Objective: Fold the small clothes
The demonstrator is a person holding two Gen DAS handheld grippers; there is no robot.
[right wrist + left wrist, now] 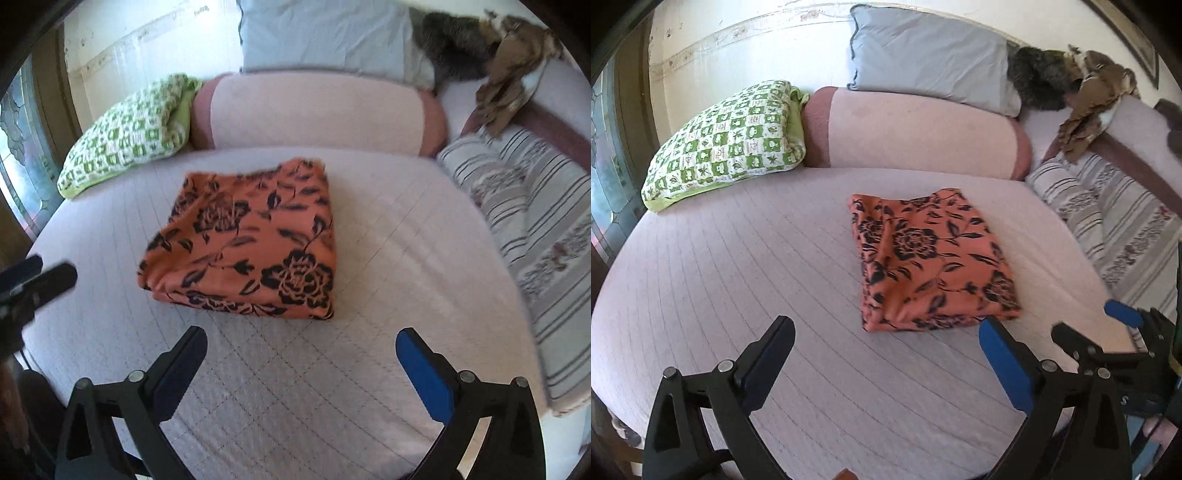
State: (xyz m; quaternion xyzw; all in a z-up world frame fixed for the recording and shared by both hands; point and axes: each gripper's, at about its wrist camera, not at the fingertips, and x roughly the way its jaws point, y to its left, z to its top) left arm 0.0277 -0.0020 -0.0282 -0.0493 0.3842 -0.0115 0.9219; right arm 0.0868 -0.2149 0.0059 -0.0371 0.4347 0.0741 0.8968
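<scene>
Cloth (931, 258), orange with a dark flower print, lies folded into a thick squarish packet on the bed (738, 258), well in front of the bolster (908, 129) and nearer to it than to the bed's near edge. Its layers are stacked with the edges roughly in line, though the near left corner bulges a little and the top edge is slightly rumpled. Both claws hang short of the cloth and touch nothing. The left gripper (886, 332) stands wide, with bare bed between its fingers; its blue pad (1004, 365) sits just beside the cloth's near right corner in the left wrist view, apart from it. The right gripper (301, 345) is likewise spread wide and empty, with the cloth's near edge just beyond its fingertips. Judged from this, the folding of this piece looks done, or nearly so: no loose flap or sleeve hangs out. What may be left is a small tidying of the bulging corner, or setting the packet aside. Brown fabric (1089, 110) is heaped beyond the bolster to the right; whether it awaits folding cannot be told.
</scene>
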